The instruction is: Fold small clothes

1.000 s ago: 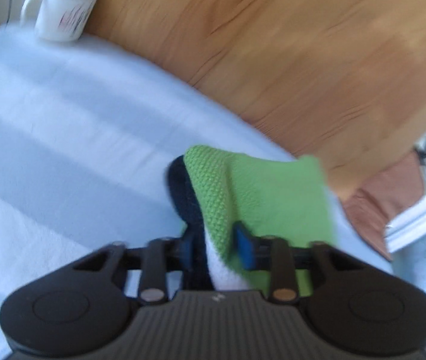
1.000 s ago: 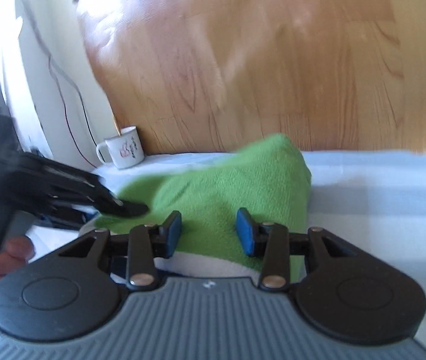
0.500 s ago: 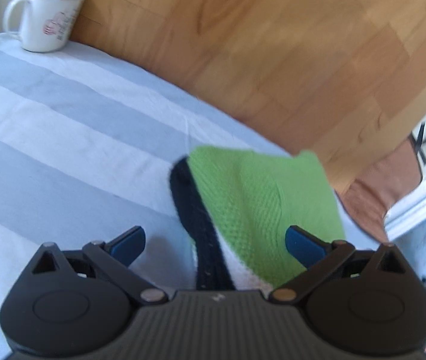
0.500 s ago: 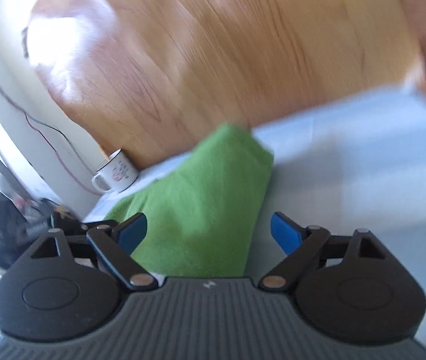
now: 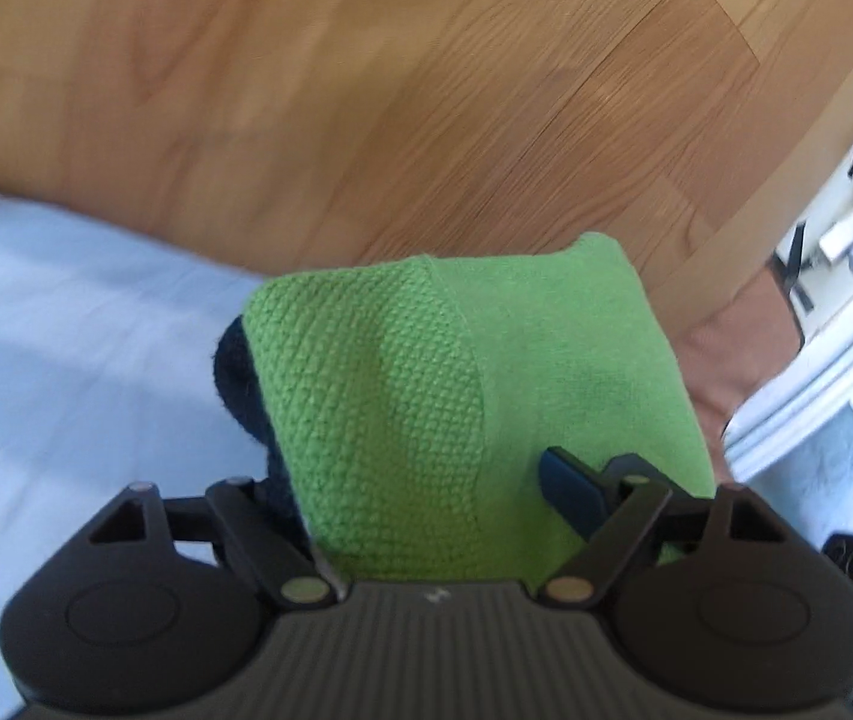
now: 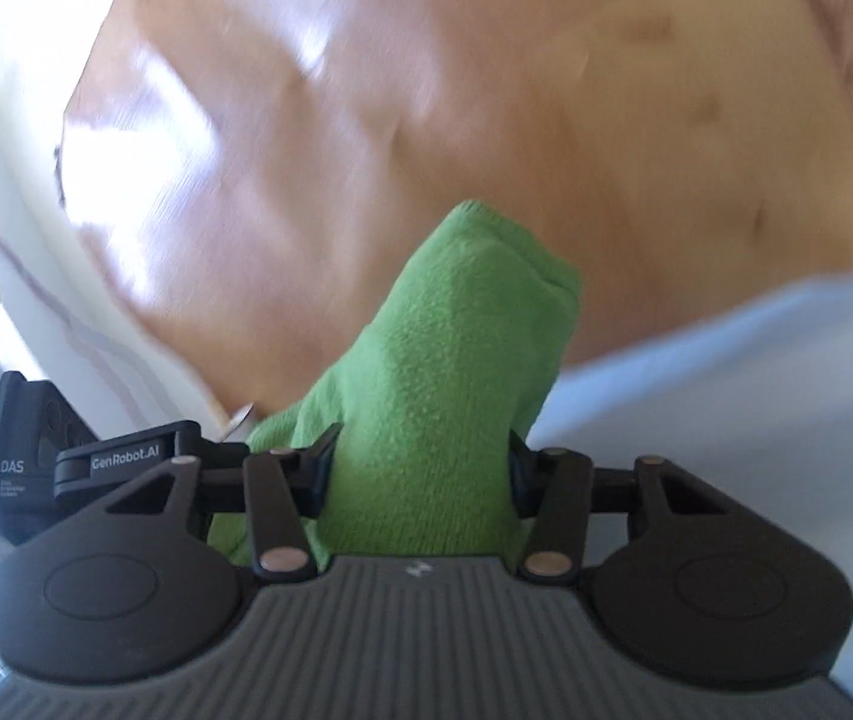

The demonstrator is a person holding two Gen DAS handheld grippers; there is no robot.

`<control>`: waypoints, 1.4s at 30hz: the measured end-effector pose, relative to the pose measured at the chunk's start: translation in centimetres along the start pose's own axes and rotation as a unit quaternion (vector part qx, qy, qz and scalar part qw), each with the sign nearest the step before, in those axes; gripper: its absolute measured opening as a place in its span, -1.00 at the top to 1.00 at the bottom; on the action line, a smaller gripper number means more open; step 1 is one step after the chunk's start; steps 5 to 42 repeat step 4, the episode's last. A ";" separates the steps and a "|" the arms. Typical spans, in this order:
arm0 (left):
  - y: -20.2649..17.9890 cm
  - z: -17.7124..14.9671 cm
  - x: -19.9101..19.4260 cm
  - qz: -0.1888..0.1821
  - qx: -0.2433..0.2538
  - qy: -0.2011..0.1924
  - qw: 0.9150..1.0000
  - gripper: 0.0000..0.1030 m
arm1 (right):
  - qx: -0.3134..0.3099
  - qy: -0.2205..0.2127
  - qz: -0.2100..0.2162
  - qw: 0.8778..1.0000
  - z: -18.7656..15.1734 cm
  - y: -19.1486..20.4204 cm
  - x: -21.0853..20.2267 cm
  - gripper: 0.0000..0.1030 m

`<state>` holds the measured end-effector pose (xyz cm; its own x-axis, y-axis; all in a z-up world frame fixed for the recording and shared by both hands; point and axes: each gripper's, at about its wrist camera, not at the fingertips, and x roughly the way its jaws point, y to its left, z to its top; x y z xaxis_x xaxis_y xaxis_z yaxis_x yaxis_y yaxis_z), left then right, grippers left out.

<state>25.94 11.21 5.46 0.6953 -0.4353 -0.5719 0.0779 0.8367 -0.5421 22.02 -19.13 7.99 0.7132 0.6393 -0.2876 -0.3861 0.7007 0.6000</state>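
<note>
A small green knit garment [image 5: 402, 408] with a dark navy part [image 5: 240, 372] lies at the far edge of the blue-and-white striped cloth [image 5: 66, 360]. My left gripper [image 5: 420, 474] straddles it and its jaws are closing. The right pad [image 5: 564, 480] rests against the green fabric, the left pad is hidden behind it, and no squeeze shows. In the right wrist view the same garment [image 6: 444, 372] rises between the fingers. My right gripper [image 6: 420, 465] is closing, and both pads press into the garment's sides.
Wooden floor [image 5: 426, 90] lies beyond the table edge. A brown cushion [image 5: 726, 348] and white furniture [image 5: 816, 372] are at the right. In the right wrist view the left gripper's black body [image 6: 36, 468] sits close at the left, with the striped cloth [image 6: 726, 390] at the right.
Both grippers let go and spread wide half a second ago, then narrowed around the garment again. The left view has swung right, so the mug is out of sight. The right view has rolled.
</note>
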 end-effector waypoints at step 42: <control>-0.8 0.1 6.2 0.077 -0.003 0.004 0.997 -0.68 | 0.035 0.034 -0.130 0.990 -1.1 -3.0 3.7 -0.28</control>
